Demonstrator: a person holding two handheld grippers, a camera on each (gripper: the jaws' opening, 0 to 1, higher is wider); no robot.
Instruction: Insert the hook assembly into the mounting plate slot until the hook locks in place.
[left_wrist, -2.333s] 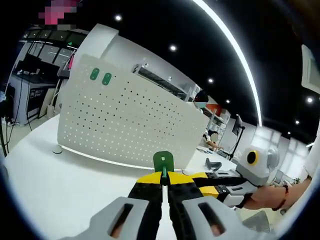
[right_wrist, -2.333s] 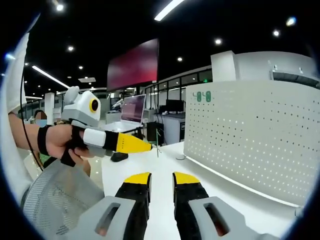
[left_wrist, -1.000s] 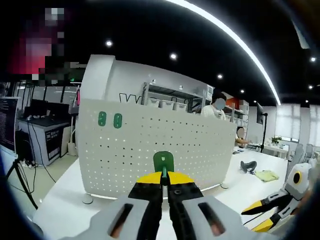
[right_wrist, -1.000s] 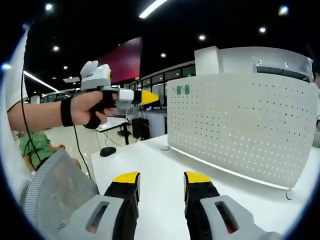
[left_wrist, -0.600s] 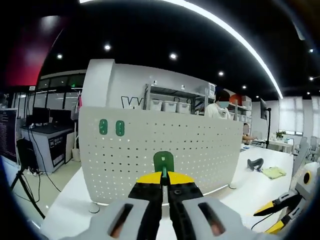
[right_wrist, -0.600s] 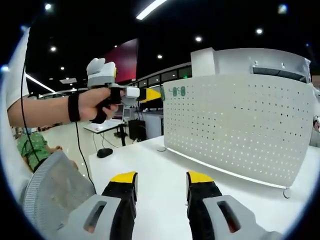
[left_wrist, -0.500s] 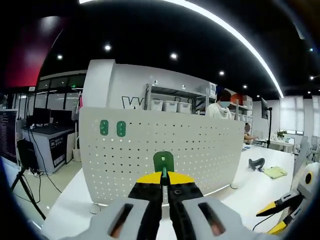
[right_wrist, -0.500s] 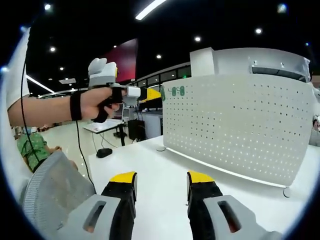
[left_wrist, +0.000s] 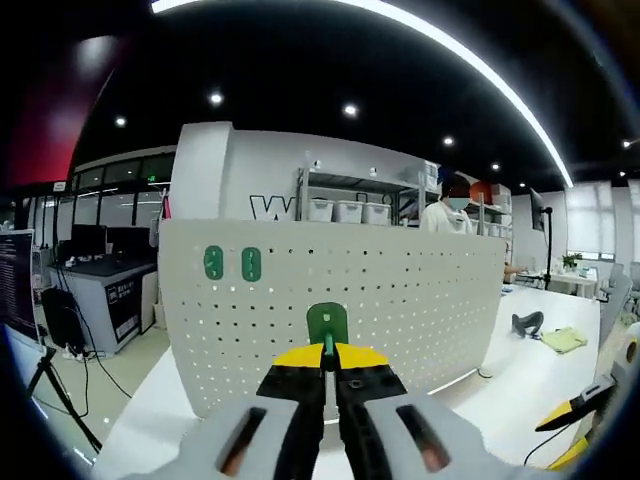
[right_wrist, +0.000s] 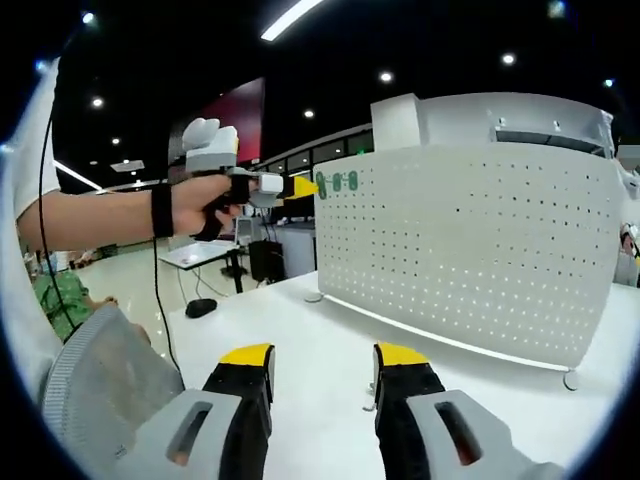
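My left gripper (left_wrist: 327, 352) is shut on a small green hook (left_wrist: 327, 325), which stands upright between the yellow tips. Straight ahead stands the white perforated mounting plate (left_wrist: 400, 300), with two green hooks (left_wrist: 231, 264) fixed near its upper left. In the right gripper view the same plate (right_wrist: 470, 250) stands on the white table, and the left gripper (right_wrist: 305, 186), held by a hand, hovers at the plate's upper left corner close to the green hooks (right_wrist: 337, 182). My right gripper (right_wrist: 320, 362) is open over the table with nothing between its fingers.
The white table (right_wrist: 310, 330) runs in front of the plate. A grey mesh chair back (right_wrist: 100, 380) sits at the lower left of the right gripper view. A person (left_wrist: 452, 205) stands behind the plate. A black mouse (right_wrist: 201, 307) lies on a far desk.
The left gripper with the green hook has drawn closer to the plate's upper left corner. The right gripper stays open over the table.
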